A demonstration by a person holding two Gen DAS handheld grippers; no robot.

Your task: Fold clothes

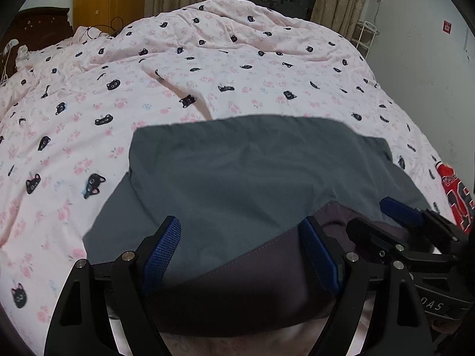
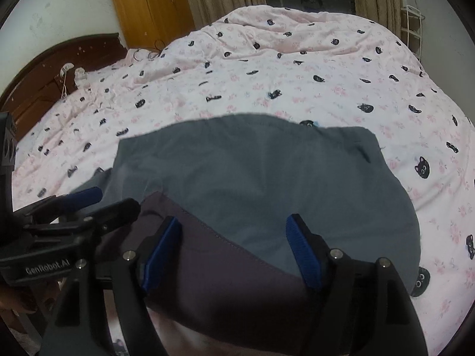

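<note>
grey garment (image 1: 237, 175) | folded, long axis left-right | on bedspread (image 1: 207, 68)

Ahead of us the bed (image 1: 207, 68) lies open: wide stretches of pink duvet beyond and to the left of the grey garment (image 1: 237, 172) carry nothing. On our right a red jersey (image 1: 454, 195) sits at the bed's edge. The two hand-held grippers crowd each other, the right hand-held gripper (image 1: 371, 222) just beside the left hand-held gripper (image 1: 243, 228). The headboard (image 2: 59, 68) closes the far left.
</note>
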